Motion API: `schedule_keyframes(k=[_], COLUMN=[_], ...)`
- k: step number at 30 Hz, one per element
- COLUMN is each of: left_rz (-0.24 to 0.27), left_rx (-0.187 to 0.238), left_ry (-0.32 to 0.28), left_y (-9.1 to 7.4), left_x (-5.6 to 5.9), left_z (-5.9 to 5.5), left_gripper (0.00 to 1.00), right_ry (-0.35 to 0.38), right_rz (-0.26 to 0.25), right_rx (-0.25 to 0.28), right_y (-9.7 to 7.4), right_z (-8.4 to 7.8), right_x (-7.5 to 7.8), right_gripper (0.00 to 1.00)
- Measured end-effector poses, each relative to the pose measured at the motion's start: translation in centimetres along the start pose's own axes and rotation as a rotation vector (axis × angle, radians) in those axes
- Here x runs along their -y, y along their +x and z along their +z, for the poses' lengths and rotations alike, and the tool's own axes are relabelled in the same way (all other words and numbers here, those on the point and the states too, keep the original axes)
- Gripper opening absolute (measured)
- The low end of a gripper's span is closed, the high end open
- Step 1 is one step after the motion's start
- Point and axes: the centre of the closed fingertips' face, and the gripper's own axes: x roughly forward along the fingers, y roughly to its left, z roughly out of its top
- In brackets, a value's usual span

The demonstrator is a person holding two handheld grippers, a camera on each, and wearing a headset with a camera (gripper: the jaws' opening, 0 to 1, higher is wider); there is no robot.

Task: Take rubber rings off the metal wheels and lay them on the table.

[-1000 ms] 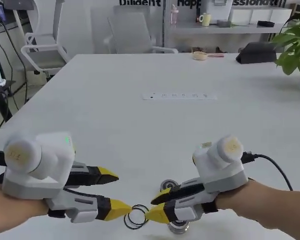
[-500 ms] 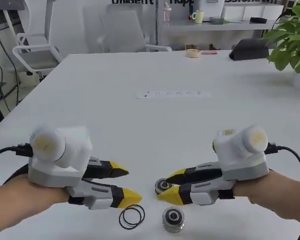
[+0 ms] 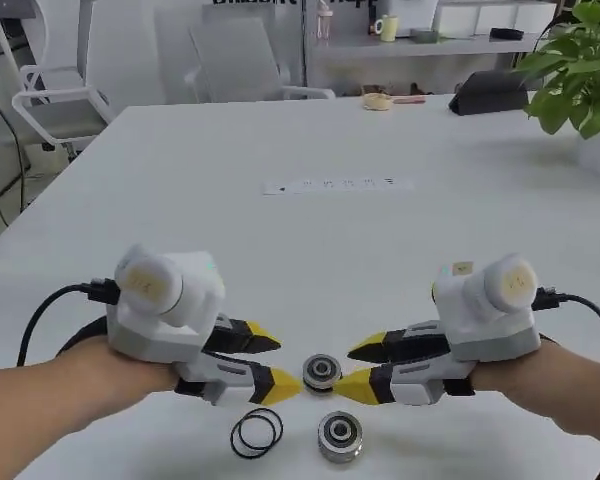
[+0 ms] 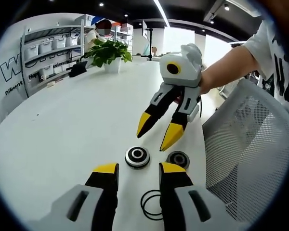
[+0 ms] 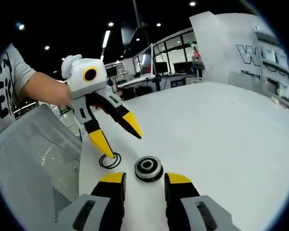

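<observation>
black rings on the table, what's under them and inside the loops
The two rings lie flat and overlapping on the white table. Bare table surface shows through both loops. Nothing sits inside them, and nothing there is covered.

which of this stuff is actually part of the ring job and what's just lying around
Job:
round metal wheel between the gripper tips
second metal wheel, nearer the person
thin black rubber rings on the white table
left gripper and right gripper, both open

Lying about:
flat white power strip
green potted plant
black bag
white chair
</observation>
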Motion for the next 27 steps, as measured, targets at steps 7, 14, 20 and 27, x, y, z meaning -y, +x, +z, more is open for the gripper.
schedule_keyframes(k=[7,14,20,27], left_rz=[-0.011,-0.017,-0.007,0.021], left_rx=[-0.012,-0.024,-0.042,-0.033], left_ry=[0.004,-0.001,0.007,0.043], left_y=[1.6,2.9,3.4,3.7], left_x=[0.1,0.1,0.0,-0.2], left_z=[0.3,0.2,0.0,0.2], left_gripper=[0.24,0.17,0.12,0.07], right_ry=[0.000,0.002,0.004,0.004], right_rz=[-0.006,-0.009,-0.013,-0.016], right_rx=[-0.014,-0.016,-0.022,-0.018], right_y=[0.0,-0.2,-0.4,0.0], right_z=[-0.7,-1.0,-1.3,-1.3], right_x=[0.2,0.2,0.3,0.3], right_gripper=[0.29,0.28,0.28,0.28])
